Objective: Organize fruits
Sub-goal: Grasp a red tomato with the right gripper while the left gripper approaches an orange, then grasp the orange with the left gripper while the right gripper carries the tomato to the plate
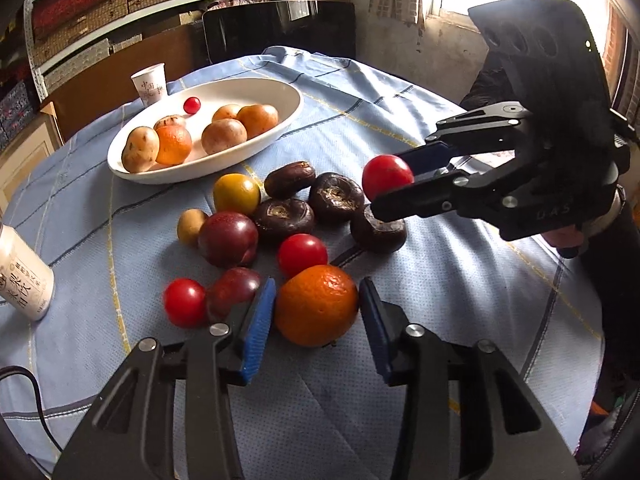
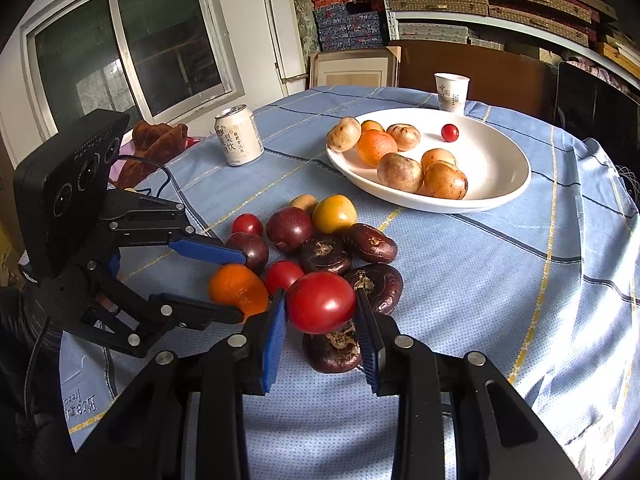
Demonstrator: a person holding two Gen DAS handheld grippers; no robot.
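My right gripper [image 2: 320,304] pinches a round red tomato [image 2: 321,302] between its blue pads, lifted just above the dark brown chestnut-shaped fruits [image 2: 374,286] in the loose pile on the blue checked cloth of the table [image 2: 480,264]. My left gripper [image 1: 318,306] points steeply down with its blue pads on either side of a round orange mandarin [image 1: 316,305] lying at the near edge of that pile; whether the pads press it I cannot tell, as slim gaps seem to show on both sides. Around the mandarin lie more red tomatoes [image 1: 303,254], dark red plums [image 1: 228,239] and a yellow round fruit [image 1: 236,193]. Beyond the pile stands a white oval ceramic dish [image 1: 288,120] holding brown speckled fruits, an orange one and a small red cherry tomato [image 1: 192,105], with a white paper cup [image 1: 149,84] behind it. The right wrist view alone shows the whole white drink can [image 2: 239,135], upright near a window [image 2: 132,52], and a brown cloth heap [image 2: 160,140] beside it; the left wrist view alone shows my right hand's dark sleeve [image 1: 624,280].
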